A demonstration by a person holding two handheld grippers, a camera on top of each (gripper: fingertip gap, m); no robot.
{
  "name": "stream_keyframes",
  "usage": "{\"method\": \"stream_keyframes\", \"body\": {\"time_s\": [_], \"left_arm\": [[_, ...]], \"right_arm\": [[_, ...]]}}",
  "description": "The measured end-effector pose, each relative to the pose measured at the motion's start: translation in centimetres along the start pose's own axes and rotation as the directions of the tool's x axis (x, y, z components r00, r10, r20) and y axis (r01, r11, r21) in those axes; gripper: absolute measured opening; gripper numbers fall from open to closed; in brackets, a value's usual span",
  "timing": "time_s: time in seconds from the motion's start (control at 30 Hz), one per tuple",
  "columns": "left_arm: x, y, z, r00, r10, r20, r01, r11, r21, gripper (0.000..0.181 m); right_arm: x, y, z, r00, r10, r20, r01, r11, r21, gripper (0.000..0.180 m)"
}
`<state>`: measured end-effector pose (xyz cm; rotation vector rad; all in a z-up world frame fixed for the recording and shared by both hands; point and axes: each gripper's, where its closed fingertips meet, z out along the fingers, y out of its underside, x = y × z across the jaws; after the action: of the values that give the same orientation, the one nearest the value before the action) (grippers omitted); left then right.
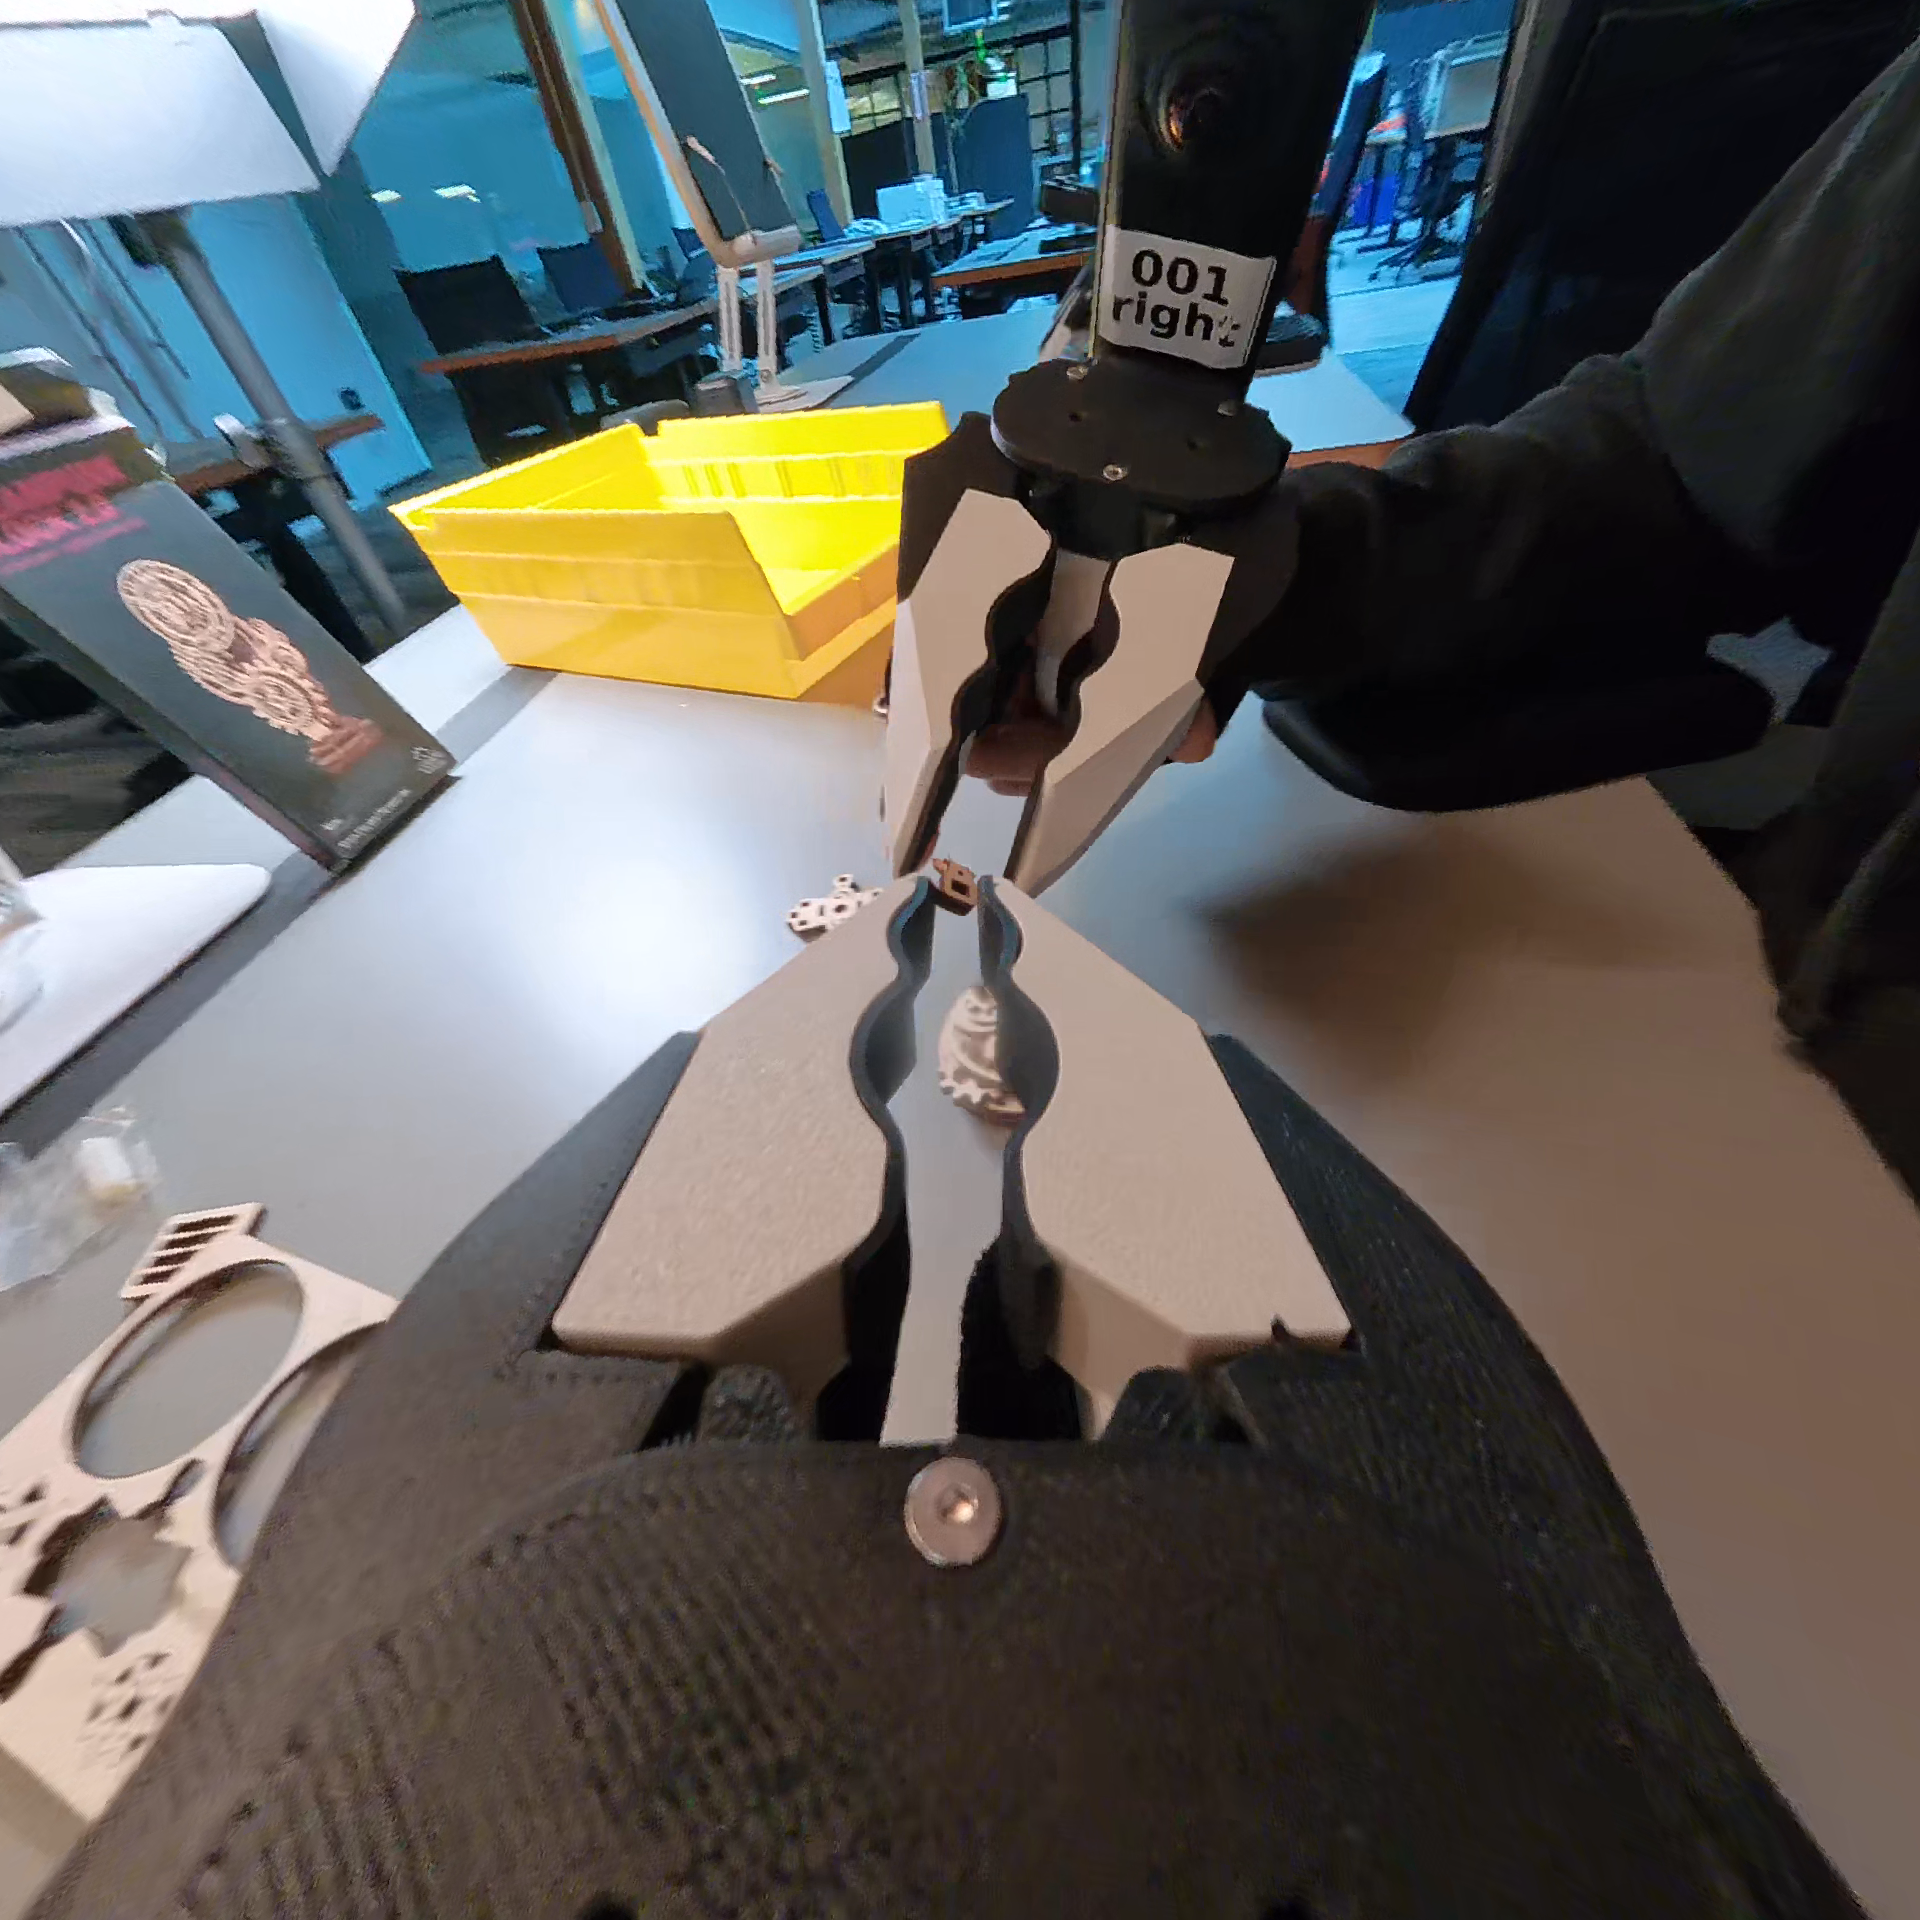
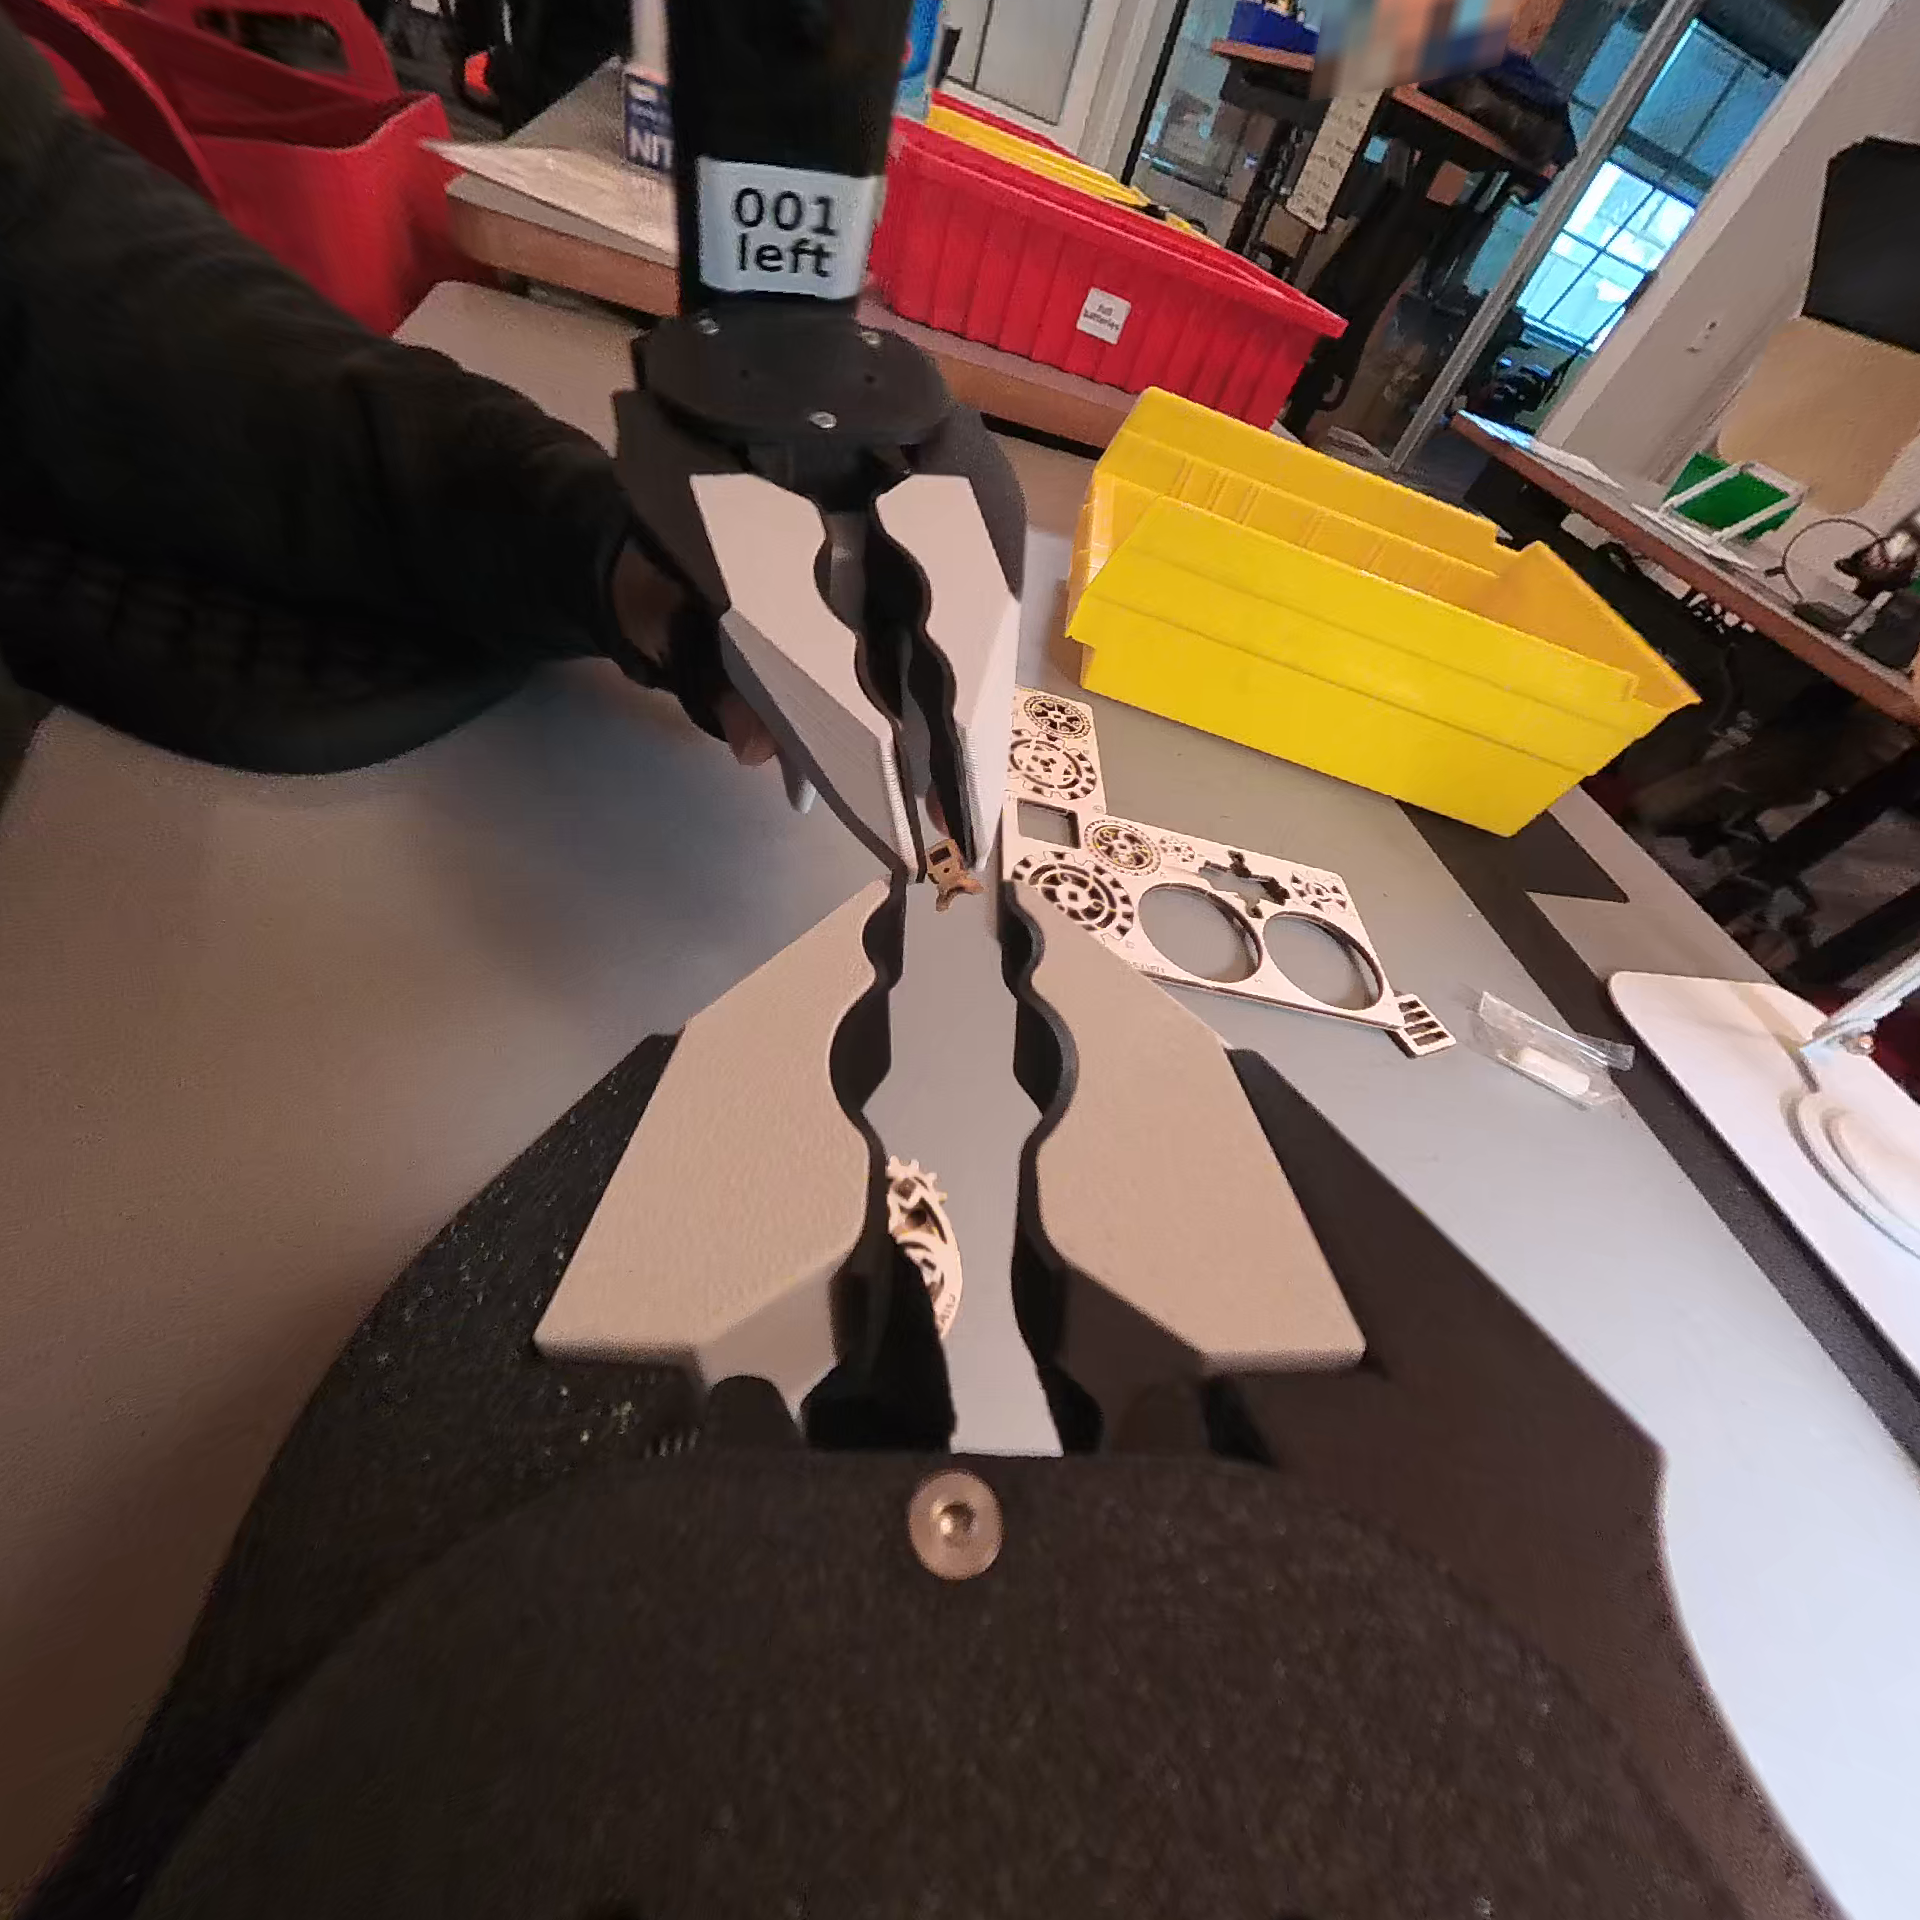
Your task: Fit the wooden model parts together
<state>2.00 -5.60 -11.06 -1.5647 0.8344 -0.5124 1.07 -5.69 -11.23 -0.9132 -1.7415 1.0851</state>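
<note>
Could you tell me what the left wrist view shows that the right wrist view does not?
Only the left wrist view shows the dark model box leaning at the table's left, and a small loose wooden part lying beside the fingertips.

Only the right wrist view shows the red bins behind the table and the white tray at the right edge.

Both show the yellow bin, the punched wooden sheet, a gear on the table, and the small brown part pinched by the left gripper, with the right gripper open close by.
</note>
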Motion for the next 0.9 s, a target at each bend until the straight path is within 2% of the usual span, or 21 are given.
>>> {"method": "stream_keyframes", "body": {"time_s": [0.2, 0.4, 0.5, 0.6, 0.7, 0.9], "left_arm": [[0.9, -0.2, -0.1, 0.957, -0.245, -0.153, 0.25, 0.968, 0.013, 0.006], [1.2, -0.2, -0.1, 0.868, -0.42, -0.263, 0.435, 0.9, -0.003, 0.006], [0.9, -0.4, -0.2, 0.875, -0.414, -0.25, 0.432, 0.902, 0.02, 0.012], [0.8, -0.8, -0.4, 0.885, -0.397, -0.242, 0.418, 0.908, 0.039, 0.016], [0.8, -0.4, -0.1, 0.898, -0.384, -0.213, 0.396, 0.918, 0.018, 0.009], [0.4, -1.2, -0.4, 0.928, -0.33, -0.174, 0.344, 0.937, 0.059, 0.01]], "right_arm": [[-0.8, -0.1, -0.2, 0.997, -0.071, 0.019, 0.071, 0.997, -0.006, 0.007], [-1.1, -0.4, -0.5, 0.995, 0.063, 0.083, -0.065, 0.997, 0.027, 0.006], [-0.5, -0.4, -0.6, 0.955, 0.27, 0.125, -0.275, 0.961, 0.027, 0.001], [-0.5, -1.0, -0.8, 0.87, 0.448, 0.206, -0.468, 0.882, 0.053, 0.001], [-0.5, -1.2, -0.6, 0.835, 0.5, 0.228, -0.526, 0.848, 0.068, 0.001], [-0.4, -1.2, -0.5, 0.838, 0.501, 0.216, -0.527, 0.846, 0.078, 0.001]]}}
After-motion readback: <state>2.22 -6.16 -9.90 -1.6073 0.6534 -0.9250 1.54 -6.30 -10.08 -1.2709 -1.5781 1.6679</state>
